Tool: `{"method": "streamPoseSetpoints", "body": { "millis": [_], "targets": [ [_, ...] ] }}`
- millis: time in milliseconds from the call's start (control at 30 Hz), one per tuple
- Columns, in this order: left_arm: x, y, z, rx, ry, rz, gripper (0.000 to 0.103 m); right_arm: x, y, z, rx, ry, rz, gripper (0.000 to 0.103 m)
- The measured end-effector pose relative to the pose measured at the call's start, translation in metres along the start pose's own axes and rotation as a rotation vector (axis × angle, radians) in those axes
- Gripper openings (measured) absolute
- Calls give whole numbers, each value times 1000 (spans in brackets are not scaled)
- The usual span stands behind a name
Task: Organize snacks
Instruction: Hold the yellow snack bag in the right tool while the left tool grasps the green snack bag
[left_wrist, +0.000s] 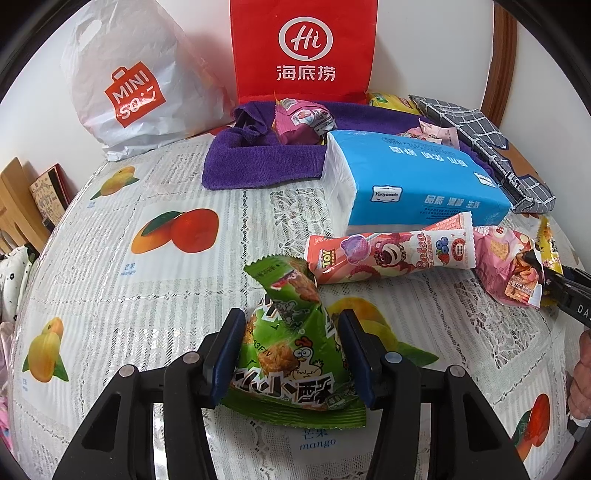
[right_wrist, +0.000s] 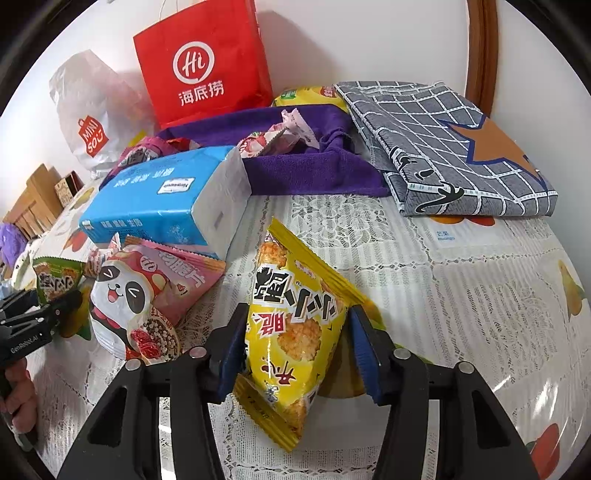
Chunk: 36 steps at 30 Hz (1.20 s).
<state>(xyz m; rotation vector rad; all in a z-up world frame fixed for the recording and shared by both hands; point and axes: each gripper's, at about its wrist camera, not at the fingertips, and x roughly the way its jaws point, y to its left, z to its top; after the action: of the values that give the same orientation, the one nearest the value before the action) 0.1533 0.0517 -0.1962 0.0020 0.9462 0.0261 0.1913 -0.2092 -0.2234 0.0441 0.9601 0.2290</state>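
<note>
Snacks sit pinched in both grippers: our left gripper (left_wrist: 291, 354) clamps the green packet (left_wrist: 291, 343) between its pads; our right gripper (right_wrist: 295, 354) squeezes the yellow packet (right_wrist: 295, 328); we judge pickup underway; next we lift both toward the purple cloth (right_wrist: 306, 170) ahead.

Left tool (left_wrist: 291, 354) — pads clamped on something; right tool (right_wrist: 297, 354) likewise, both angled downward.

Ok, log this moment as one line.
left gripper: shut on green snack packet | right gripper: shut on yellow snack packet | both on table
</note>
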Motion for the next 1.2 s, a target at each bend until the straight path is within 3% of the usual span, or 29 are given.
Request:
{"method": "streamPoseSetpoints", "body": {
  "millis": [367, 400, 433, 767, 900, 1000, 1200],
  "targets": [
    [-35, 0, 8, -21, -1, -57, 44, -44, 6, 3, -4, -51, 21, 46],
    [-38, 0, 9, -23, -2, -66, 36, -48, 6, 4, 1, -54, 29, 45],
    [-40, 0, 11, -25, 0, -79, 33, -49, 7, 5, 1, -53, 35, 45],
    [-48, -2, 21, -16, -6, -113, 33, -61, 9, 9, -5, -59, 11, 43],
    [-35, 13, 13, -66, 34, -156, 39, -59, 7, 8, -7, -49, 0, 43],
    [-31, 24, 5, -85, 47, -198, 60, -55, 3, 5, 5, -39, 0, 43],
    [-15, 21, 2, -67, 82, -189, 64, -39, 3, 0, 6, -13, 4, 43]
  ]
}}
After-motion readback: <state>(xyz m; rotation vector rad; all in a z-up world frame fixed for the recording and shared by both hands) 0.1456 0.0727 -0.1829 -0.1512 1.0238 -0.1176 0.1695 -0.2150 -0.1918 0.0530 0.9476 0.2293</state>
